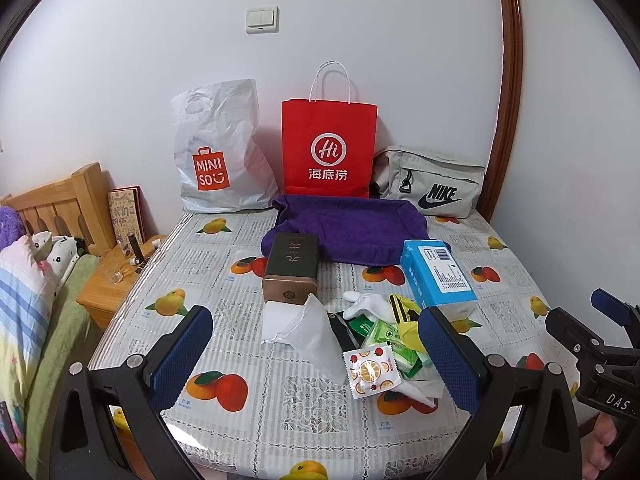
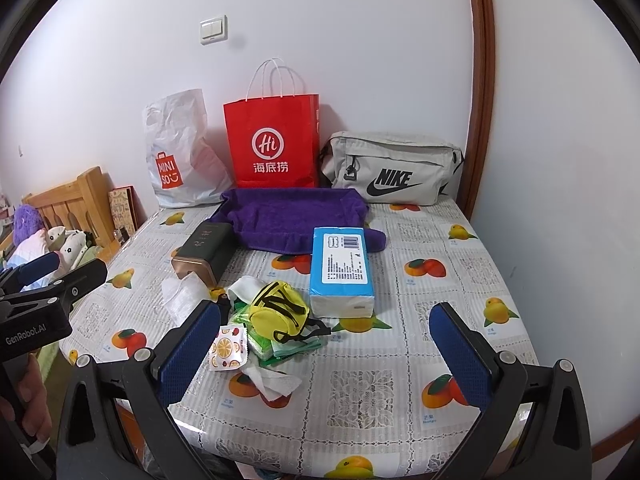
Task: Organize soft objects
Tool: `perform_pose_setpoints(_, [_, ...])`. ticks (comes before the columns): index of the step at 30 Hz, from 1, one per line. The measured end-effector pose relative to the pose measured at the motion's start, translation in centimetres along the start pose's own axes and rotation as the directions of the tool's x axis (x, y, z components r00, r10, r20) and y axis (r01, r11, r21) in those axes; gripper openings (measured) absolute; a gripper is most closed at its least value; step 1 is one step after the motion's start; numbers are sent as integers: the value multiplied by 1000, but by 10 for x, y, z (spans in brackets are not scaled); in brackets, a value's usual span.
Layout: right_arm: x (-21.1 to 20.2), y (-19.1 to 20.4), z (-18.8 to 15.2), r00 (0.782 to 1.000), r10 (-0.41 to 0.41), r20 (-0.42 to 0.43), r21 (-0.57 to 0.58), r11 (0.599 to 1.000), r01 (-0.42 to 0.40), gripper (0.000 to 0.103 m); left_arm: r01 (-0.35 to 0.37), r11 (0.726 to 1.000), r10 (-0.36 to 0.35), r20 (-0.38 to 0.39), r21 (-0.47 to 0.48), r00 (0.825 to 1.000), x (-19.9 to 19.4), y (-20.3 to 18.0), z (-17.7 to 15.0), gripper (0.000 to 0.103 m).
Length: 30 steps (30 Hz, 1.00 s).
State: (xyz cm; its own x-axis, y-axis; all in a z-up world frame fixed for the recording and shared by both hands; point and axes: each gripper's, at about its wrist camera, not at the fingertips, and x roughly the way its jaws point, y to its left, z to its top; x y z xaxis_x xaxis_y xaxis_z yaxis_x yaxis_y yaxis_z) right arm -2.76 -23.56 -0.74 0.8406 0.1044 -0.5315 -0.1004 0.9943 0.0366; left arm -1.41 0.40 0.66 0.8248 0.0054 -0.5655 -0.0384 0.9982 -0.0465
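A purple towel [image 1: 352, 228] [image 2: 292, 220] lies at the back of the table. In front lie a blue tissue pack [image 1: 438, 276] [image 2: 340, 266], a small yellow pouch [image 2: 280, 308], green wet-wipe packets [image 1: 396, 344] [image 2: 280, 346], a fruit-print sachet [image 1: 372, 370] [image 2: 228, 350], a white glove-shaped thing [image 1: 368, 306] and crumpled white tissue [image 2: 272, 384]. My left gripper [image 1: 316, 360] is open and empty above a clear plastic bag [image 1: 308, 332]. My right gripper [image 2: 326, 354] is open and empty, just in front of the pile.
A dark box with a gold end [image 1: 292, 272] [image 2: 202, 256] lies left of the pile. A white MINISO bag [image 1: 218, 152], a red paper bag [image 1: 328, 148] and a grey Nike bag [image 1: 432, 184] stand against the wall. A bed and nightstand [image 1: 116, 280] are at the left.
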Motion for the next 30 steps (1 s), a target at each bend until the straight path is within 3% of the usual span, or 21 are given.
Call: perform_pose_setpoints(30, [9, 1, 0, 1000, 8, -4, -3, 1000, -8, 103, -5, 1000, 5, -2, 3, 1000, 1, 3, 0, 103])
